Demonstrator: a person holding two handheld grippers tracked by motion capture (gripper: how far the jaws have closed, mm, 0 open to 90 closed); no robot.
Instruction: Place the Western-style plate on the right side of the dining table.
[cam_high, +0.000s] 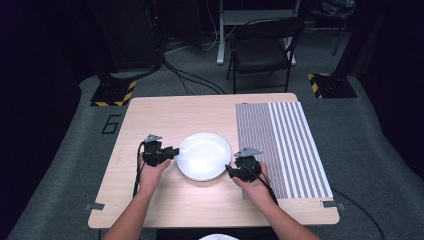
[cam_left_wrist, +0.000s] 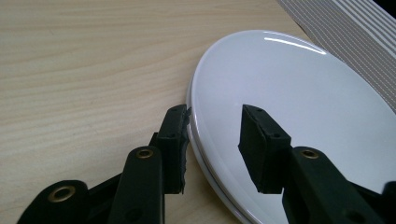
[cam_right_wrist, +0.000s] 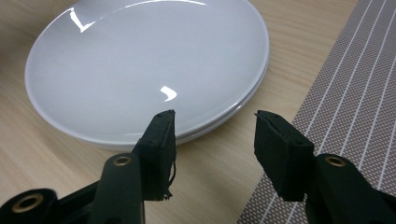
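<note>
Here the white plates (cam_high: 203, 156) sat near the middle of the wooden bench (cam_high: 165, 197), just left of a striped grey mat (cam_high: 280, 145) that covered the bench's right part. Both gripper views showed a second rim under the top plate, so two plates lay stacked, the upper one glossy and bare.

The left tool (cam_high: 169, 152) was held in the person's left hand (cam_high: 151, 172) at the stack's left edge. In the left gripper view its jaws stood apart, one outside the rim on the wood and seemingly touching the edge, the other over the plate's inner surface, so the rim (cam_left_wrist: 194, 126) lay between them without being clamped.

The right tool (cam_high: 230, 170) was held in the right hand (cam_high: 256, 182) at the stack's lower right side, close to the mat's border. In the right gripper view its jaws were also spread wide; one reached the plate's near edge (cam_right_wrist: 187, 135), the other hung over the seam between wood and mat (cam_right_wrist: 336, 112). It gripped nothing.

Beyond the bench a dark folding chair (cam_high: 262, 47) stood on grey carpet.
</note>
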